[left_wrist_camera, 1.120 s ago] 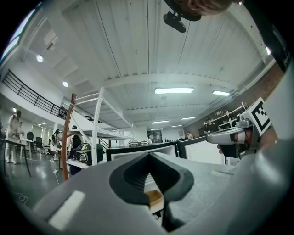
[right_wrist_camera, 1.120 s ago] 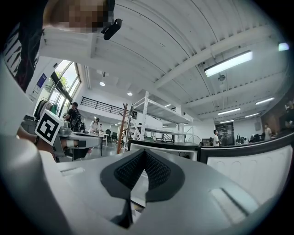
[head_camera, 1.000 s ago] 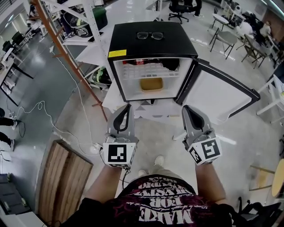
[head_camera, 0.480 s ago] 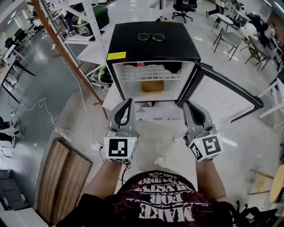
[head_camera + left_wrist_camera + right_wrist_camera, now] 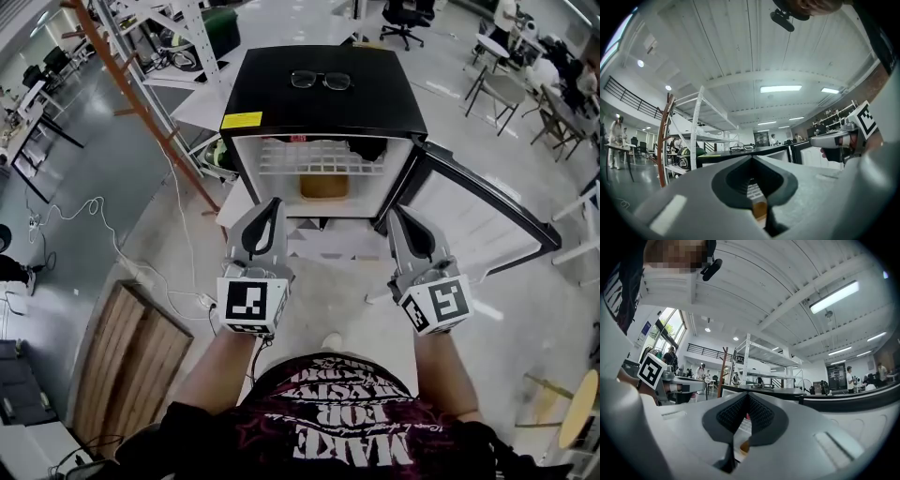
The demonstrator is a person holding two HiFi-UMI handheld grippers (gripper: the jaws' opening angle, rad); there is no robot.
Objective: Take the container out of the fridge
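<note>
A small black fridge (image 5: 323,98) stands open in front of me in the head view. A tan container (image 5: 323,185) sits inside on the lower level, under a white wire shelf (image 5: 314,157). My left gripper (image 5: 273,202) and right gripper (image 5: 394,213) are both shut and hold nothing. They hover side by side just short of the fridge opening, tips pointing at it. In the left gripper view the shut jaws of the left gripper (image 5: 752,157) frame a sliver of the container (image 5: 759,209). The right gripper (image 5: 747,395) shows the container (image 5: 745,445) the same way.
A pair of glasses (image 5: 320,79) lies on the fridge top. The fridge door (image 5: 487,211) hangs open to the right, close to my right gripper. A dark item (image 5: 367,146) sits on the wire shelf. A wooden board (image 5: 131,370), a floor cable (image 5: 112,248) and metal racks (image 5: 178,47) are on the left.
Both grippers have edged forward toward the fridge opening, staying shut. The fridge sits a little nearer and lower in the head view.
</note>
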